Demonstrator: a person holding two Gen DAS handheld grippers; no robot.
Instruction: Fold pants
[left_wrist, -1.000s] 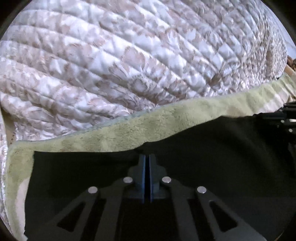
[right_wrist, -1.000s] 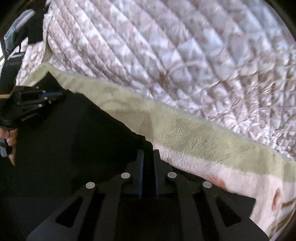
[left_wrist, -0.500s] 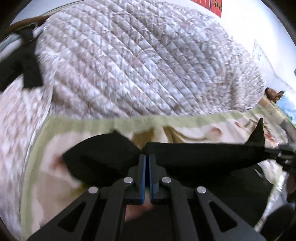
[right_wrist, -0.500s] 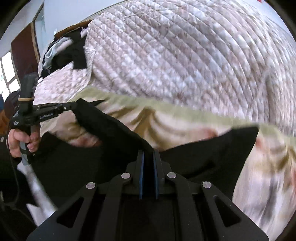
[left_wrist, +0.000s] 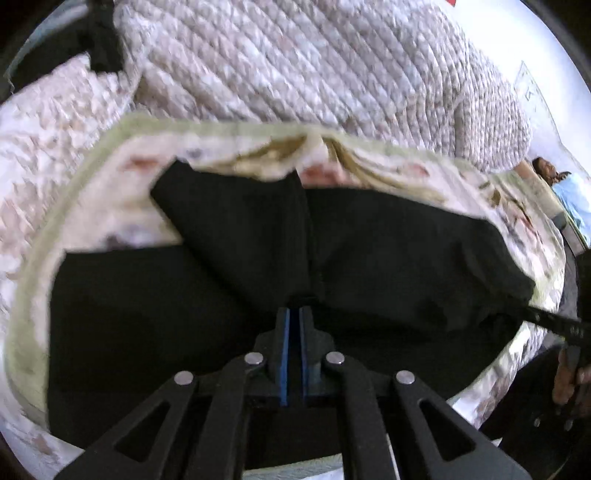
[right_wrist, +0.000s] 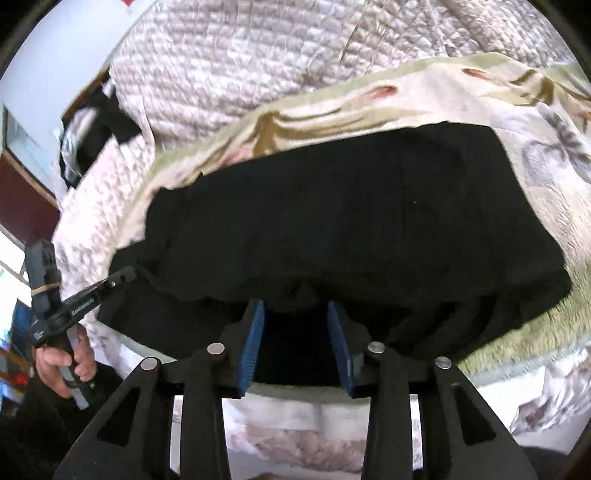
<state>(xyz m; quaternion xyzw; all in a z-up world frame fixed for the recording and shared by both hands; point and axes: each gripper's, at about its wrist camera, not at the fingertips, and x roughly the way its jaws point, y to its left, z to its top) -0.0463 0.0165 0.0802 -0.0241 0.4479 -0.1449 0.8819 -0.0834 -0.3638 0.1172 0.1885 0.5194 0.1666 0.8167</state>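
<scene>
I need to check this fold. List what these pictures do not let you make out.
- Left gripper: shut, but whether cloth sits between its pads is lost in dark pants.
- Pants' near edge: right wrist view, behind the open right gripper.
- Blanket pattern: motion blur, left wrist view.

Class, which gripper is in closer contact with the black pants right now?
Left. The left gripper is shut on the black pants; the right gripper is open, with the pants' near edge just ahead of its fingertips.
</scene>
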